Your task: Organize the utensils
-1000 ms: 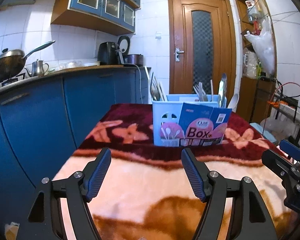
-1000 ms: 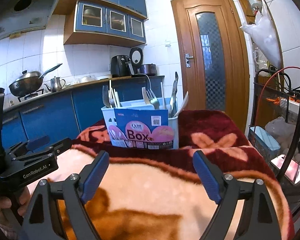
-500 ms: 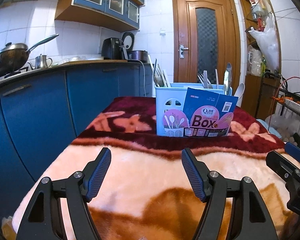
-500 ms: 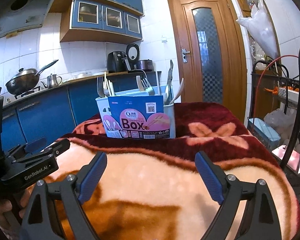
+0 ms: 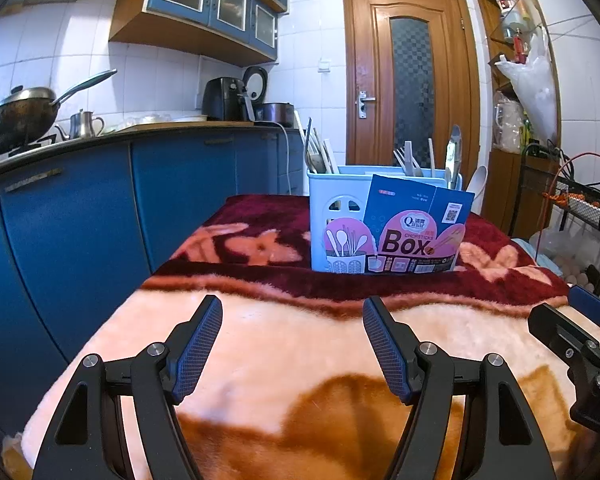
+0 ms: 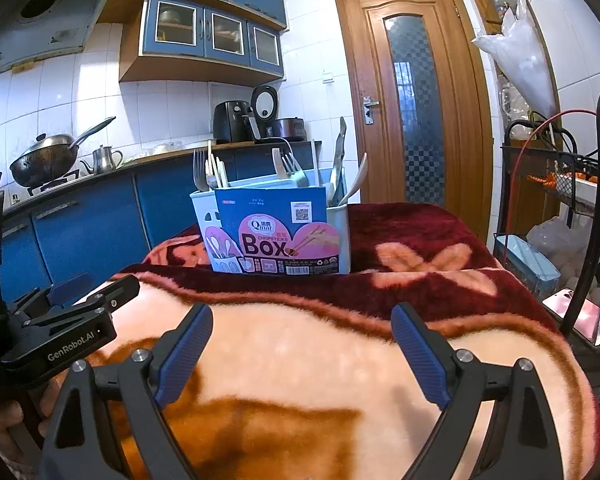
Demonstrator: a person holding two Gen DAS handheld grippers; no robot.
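Note:
A pale blue utensil holder [image 5: 338, 220] with a "Box" card label [image 5: 414, 236] stands on the far, dark red part of the blanket-covered table [image 5: 300, 344]. Forks, spoons, chopsticks and tongs [image 5: 454, 152] stick up from it. It also shows in the right wrist view [image 6: 276, 232], with forks [image 6: 200, 168] and tongs [image 6: 340, 152] in it. My left gripper [image 5: 292, 344] is open and empty, low over the near blanket. My right gripper [image 6: 302, 352] is open and empty beside it; it shows at the right edge of the left wrist view [image 5: 572, 336].
Blue kitchen cabinets [image 5: 80, 220] run along the left, with a wok [image 5: 16, 116] and kettle on the counter. A wooden door [image 5: 412, 80] is behind the table. A wire rack [image 6: 572, 184] and a phone [image 6: 580, 316] are to the right.
Both grippers have drawn back and dropped slightly, so the utensil holder sits a little higher in view. Both stay open and empty.

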